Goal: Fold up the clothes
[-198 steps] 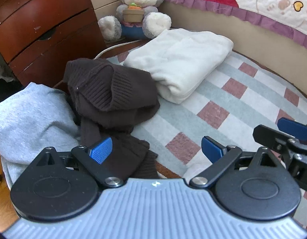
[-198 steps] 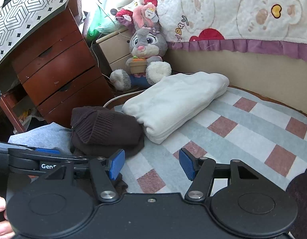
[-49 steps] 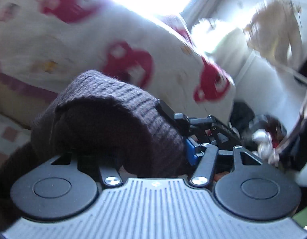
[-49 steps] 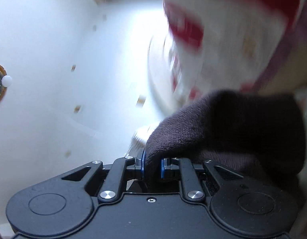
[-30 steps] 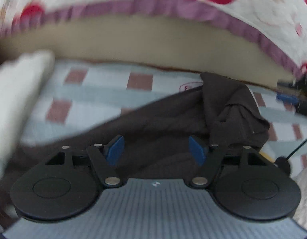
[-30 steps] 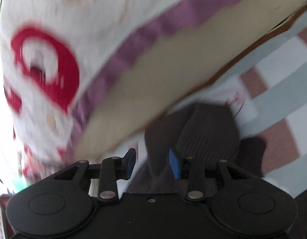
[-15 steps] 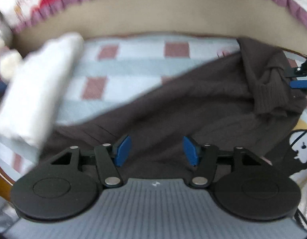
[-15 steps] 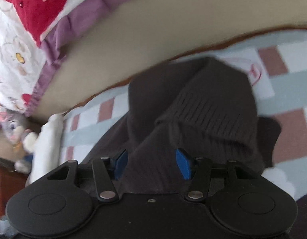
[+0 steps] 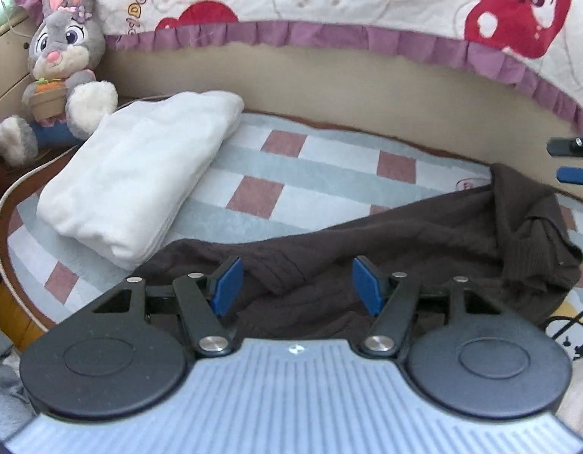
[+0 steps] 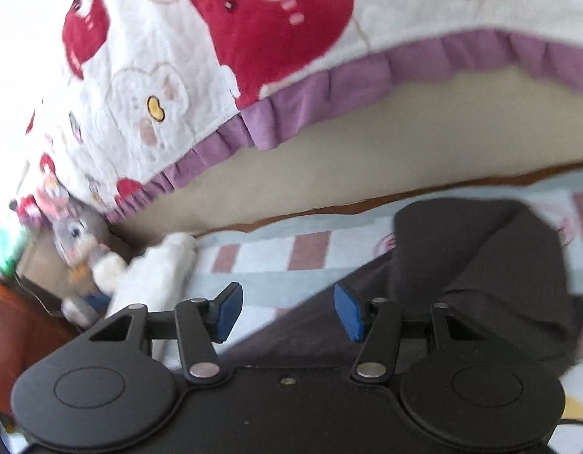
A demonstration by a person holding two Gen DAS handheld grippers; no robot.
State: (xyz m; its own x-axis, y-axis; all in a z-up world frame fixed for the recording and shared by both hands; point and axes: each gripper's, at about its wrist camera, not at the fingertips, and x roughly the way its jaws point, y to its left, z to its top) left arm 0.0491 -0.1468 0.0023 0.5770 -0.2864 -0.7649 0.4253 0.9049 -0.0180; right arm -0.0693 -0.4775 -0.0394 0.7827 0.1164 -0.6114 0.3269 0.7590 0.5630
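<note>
Dark brown knitted sweater (image 9: 423, 242) lies spread but rumpled on the checked blue-and-pink rug (image 9: 253, 166), right end bunched. Left gripper (image 9: 297, 283) hovers over its near edge, jaws apart, nothing held. Right gripper (image 10: 287, 312) has just opened, also empty. Knit looks soft, floppy, stretchy w/ some weight; best pinched at ribbed hem or shoulder corners.

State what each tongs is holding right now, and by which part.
Nothing is held. Both the left tongs and right tongs stand open above the dark brown sweater lying on the checked rug.
</note>
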